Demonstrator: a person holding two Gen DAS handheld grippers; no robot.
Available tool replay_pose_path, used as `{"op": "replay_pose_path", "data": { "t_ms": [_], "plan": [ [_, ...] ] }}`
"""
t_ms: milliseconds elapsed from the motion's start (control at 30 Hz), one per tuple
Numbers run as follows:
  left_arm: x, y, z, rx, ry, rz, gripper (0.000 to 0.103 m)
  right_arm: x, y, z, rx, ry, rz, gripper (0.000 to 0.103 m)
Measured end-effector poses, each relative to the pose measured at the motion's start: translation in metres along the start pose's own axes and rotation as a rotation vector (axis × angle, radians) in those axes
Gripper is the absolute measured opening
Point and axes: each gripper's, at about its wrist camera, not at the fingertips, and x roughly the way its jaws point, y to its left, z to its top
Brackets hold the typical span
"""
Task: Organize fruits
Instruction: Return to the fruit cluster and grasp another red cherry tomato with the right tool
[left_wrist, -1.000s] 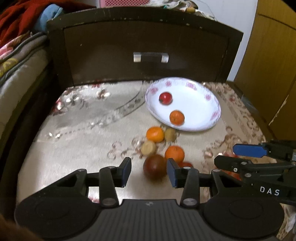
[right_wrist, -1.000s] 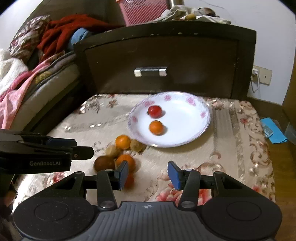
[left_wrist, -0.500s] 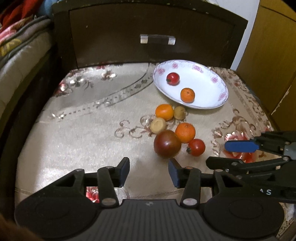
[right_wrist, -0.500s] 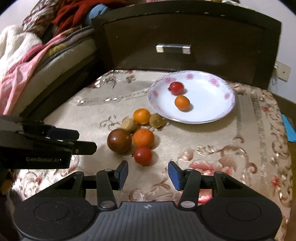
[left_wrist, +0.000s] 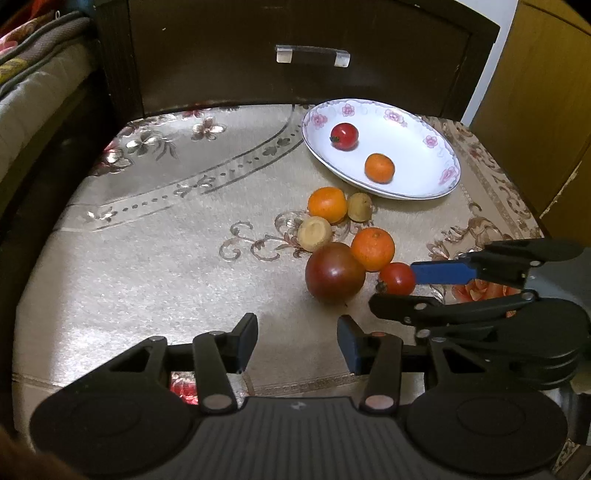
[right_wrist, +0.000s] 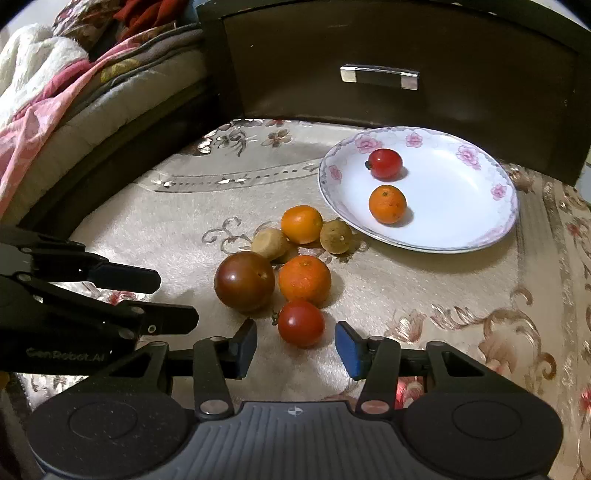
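Observation:
A white flowered plate (right_wrist: 476, 236) (left_wrist: 439, 184) holds a red tomato (right_wrist: 385, 163) and a small orange (right_wrist: 387, 204). On the cloth beside it lie a dark brown-red tomato (right_wrist: 244, 280) (left_wrist: 334, 272), two oranges (right_wrist: 304, 281) (right_wrist: 301, 223), two small brownish fruits (right_wrist: 269, 243) (right_wrist: 335, 236) and a small red tomato (right_wrist: 301, 323) (left_wrist: 396, 277). My right gripper (right_wrist: 295, 349) is open with the small red tomato just ahead between its fingers, not touching. My left gripper (left_wrist: 297, 341) is open and empty, just short of the dark tomato.
A dark wooden drawer front with a metal handle (right_wrist: 378, 76) stands behind the plate. A bed with blankets (right_wrist: 55, 107) lies to the left. A wooden door (left_wrist: 543, 92) is on the right. The patterned cloth (left_wrist: 166, 240) covers the surface.
Both grippers have drawn back and risen, then the right one moved in on the small red tomato. The left gripper has pulled away from the dark tomato. No fruit has moved.

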Motion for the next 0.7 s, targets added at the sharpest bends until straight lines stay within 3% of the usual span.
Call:
{"op": "replay_pose_path", "data": {
  "t_ms": [233,700],
  "plan": [
    [0.005,-0.003,0.005,0.006,-0.004,-0.013,0.055,0.005,-0.003,0.003,0.004,0.008,-0.011,0.024],
    [0.024,-0.016,0.016,0.034,-0.014,-0.048,0.06,-0.01,-0.024,-0.007,0.08,0.017,-0.015,0.024]
  ]
}}
